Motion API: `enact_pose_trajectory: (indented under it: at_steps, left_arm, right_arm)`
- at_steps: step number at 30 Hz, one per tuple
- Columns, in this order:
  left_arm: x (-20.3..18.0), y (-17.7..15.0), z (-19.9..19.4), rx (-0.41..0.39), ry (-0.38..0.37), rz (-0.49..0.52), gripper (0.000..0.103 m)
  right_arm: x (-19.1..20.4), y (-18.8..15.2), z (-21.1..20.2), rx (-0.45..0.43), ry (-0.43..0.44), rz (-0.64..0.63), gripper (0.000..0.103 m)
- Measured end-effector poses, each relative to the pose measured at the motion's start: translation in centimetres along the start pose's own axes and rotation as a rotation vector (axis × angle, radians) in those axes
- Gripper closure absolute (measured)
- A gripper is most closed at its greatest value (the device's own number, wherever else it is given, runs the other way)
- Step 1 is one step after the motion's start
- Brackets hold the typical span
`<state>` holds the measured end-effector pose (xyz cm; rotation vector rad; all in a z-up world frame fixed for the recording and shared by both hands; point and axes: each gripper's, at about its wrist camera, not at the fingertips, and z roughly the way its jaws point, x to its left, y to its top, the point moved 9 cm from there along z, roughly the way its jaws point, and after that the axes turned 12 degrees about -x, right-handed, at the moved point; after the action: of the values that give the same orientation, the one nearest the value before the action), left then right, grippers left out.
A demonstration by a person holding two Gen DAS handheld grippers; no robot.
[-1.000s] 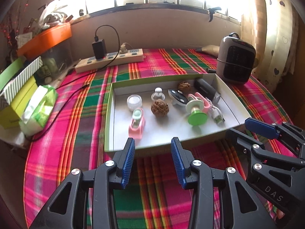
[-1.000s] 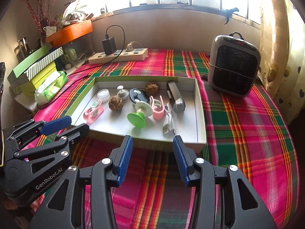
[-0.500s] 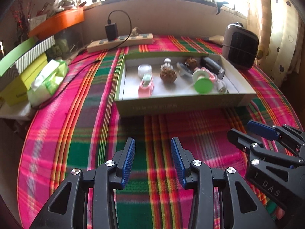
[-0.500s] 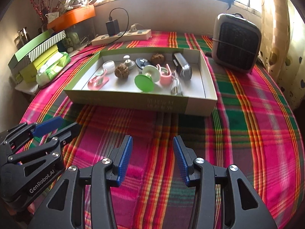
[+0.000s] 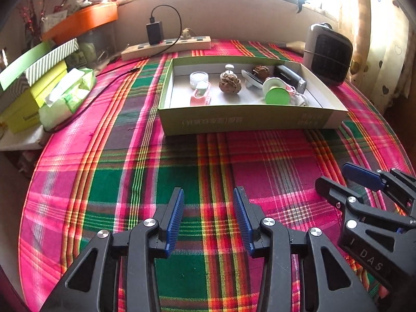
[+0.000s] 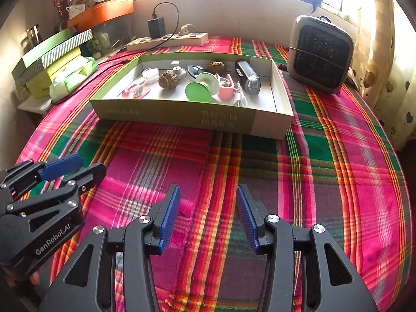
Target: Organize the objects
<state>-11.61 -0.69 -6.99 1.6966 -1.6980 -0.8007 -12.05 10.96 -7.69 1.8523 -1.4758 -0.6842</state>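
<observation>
A shallow green cardboard tray [image 5: 234, 123] [image 6: 182, 115] sits at the far middle of the plaid table. It holds several small items: a pink clip [image 5: 200, 96], a walnut [image 5: 230, 85], a white jar [image 5: 199, 79], a green-and-white spool [image 5: 277, 95] [image 6: 199, 91], a black device [image 6: 248, 78]. My left gripper [image 5: 208, 202] is open and empty over the cloth, well short of the tray. My right gripper [image 6: 208, 205] is open and empty beside it; it also shows in the left wrist view [image 5: 345, 179].
A small heater [image 6: 321, 54] stands right of the tray. A power strip [image 5: 166, 48] with a black charger lies behind it. Green boxes [image 5: 31, 78] and a tissue pack [image 5: 67, 96] sit at the left edge. An orange tray [image 5: 80, 19] is on the sill.
Both grippers have drawn back from the tray toward the near side of the table. Both stay open and empty. The tray's items have not moved.
</observation>
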Motion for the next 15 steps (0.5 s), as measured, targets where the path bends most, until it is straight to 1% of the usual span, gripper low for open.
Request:
enact_pose_trajectory:
  at_steps: [5, 7, 8, 15]
  left_arm:
    - [0.05, -0.14, -0.23, -0.001, 0.006, -0.01, 0.065]
    - [0.04, -0.23, -0.34, -0.001, 0.01, -0.012, 0.065]
    - [0.01, -0.25, -0.35, -0.001, 0.012, -0.01, 0.065]
    - [0.08, -0.32, -0.45, -0.002, 0.011, -0.017, 0.065]
  right_arm:
    - [0.03, -0.27, -0.34, -0.008, -0.007, 0.001, 0.054]
    - [0.09, -0.41, -0.46, -0.006, -0.006, 0.0, 0.046]
    - [0.17, -0.47, -0.5, -0.005, -0.003, -0.002, 0.045]
    - [0.24, -0.61, -0.59, -0.006, -0.006, 0.001, 0.043]
